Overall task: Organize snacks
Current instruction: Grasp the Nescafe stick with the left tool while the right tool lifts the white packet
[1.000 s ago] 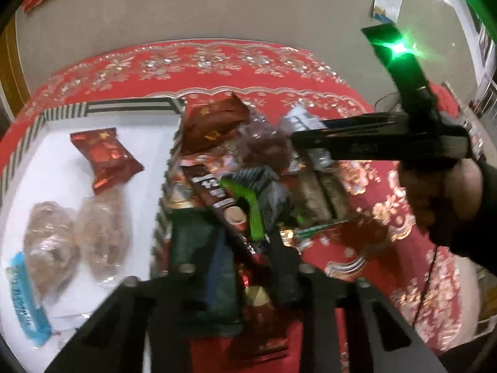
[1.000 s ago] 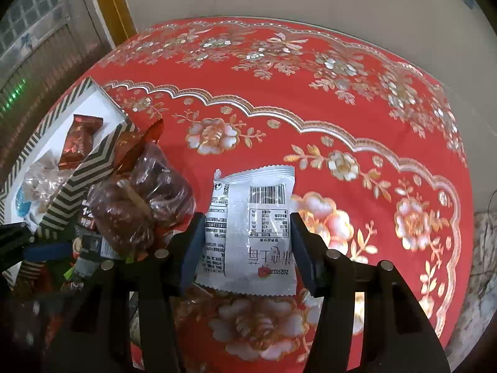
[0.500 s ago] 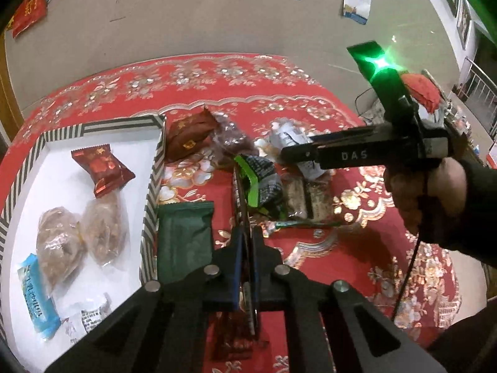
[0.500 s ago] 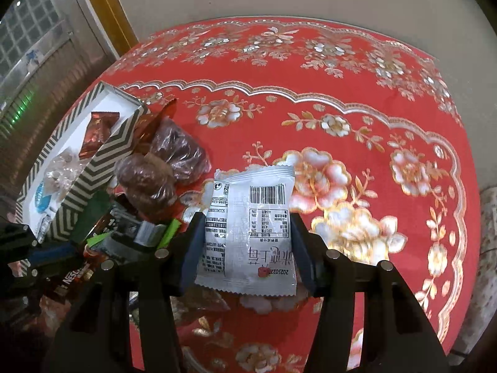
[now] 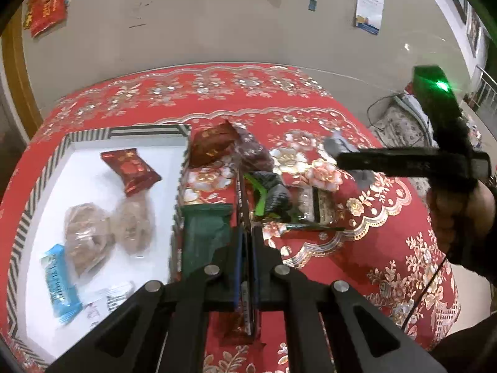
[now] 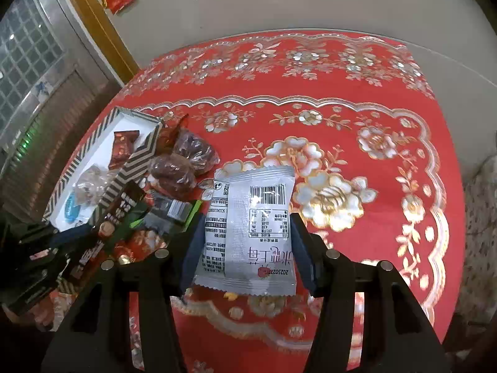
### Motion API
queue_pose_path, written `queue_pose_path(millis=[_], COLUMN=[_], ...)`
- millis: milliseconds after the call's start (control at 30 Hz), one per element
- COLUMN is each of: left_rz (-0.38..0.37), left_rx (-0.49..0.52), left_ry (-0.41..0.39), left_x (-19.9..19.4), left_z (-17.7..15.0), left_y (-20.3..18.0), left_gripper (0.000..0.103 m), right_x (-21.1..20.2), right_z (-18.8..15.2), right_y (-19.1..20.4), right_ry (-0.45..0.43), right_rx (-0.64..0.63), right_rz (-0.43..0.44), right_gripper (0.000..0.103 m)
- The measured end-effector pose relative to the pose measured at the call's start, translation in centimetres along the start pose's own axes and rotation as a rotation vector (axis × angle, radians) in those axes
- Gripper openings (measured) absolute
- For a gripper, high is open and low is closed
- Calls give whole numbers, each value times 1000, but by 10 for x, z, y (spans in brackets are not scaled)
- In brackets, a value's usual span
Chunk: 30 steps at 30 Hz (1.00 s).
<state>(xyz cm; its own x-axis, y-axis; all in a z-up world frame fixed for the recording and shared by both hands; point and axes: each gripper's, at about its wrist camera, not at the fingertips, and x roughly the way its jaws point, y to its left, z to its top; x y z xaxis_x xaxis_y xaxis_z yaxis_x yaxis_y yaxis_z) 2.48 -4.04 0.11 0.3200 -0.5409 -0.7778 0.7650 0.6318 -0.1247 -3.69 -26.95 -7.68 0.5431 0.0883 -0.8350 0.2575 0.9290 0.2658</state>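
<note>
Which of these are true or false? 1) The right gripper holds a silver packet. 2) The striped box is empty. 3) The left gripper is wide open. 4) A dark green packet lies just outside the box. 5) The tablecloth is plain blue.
1) True: the right gripper clamps the silver packet by its sides.
2) False: the striped box already holds several snacks, among them a red packet.
3) False: the left gripper is shut on a thin dark snack bar.
4) True: the dark green packet lies beside the box wall.
5) False: the tablecloth is red with flowers.
</note>
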Motion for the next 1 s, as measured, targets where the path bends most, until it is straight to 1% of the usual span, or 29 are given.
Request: queue_pose_path(millis=[200,367,567,633,833,933,1000], left_rz=[4,63,127,163,302,349,361], left_rx=[-17,-40,-52,-52,-94,-116,-131], left_ry=[-79,-55,-63,-54,30,46,55], left_x=[-29,-29,-37,-37,-31,-32,-34], left_z=[14,18,26,31,37,32,27], left_y=[3,4,1,-2,-3,0,3], left_gripper=[7,7,7,7,7,7,7], right_x=[-24,-41,-53,-57,-68,-71,-72], right_z=[-9,-11,-12,-14,-11,-6,-4], right_y=[7,18,33,38,49,56,60], right_ry=[-24,-49,-58,-62,-75,-84,-89], right_rx=[9,-13,-66,-86,-150,-194,-220], right_rz=[-5,-10,-13,-11,-4,-13,-9], right_gripper=[53,53,53,53,53,53,53])
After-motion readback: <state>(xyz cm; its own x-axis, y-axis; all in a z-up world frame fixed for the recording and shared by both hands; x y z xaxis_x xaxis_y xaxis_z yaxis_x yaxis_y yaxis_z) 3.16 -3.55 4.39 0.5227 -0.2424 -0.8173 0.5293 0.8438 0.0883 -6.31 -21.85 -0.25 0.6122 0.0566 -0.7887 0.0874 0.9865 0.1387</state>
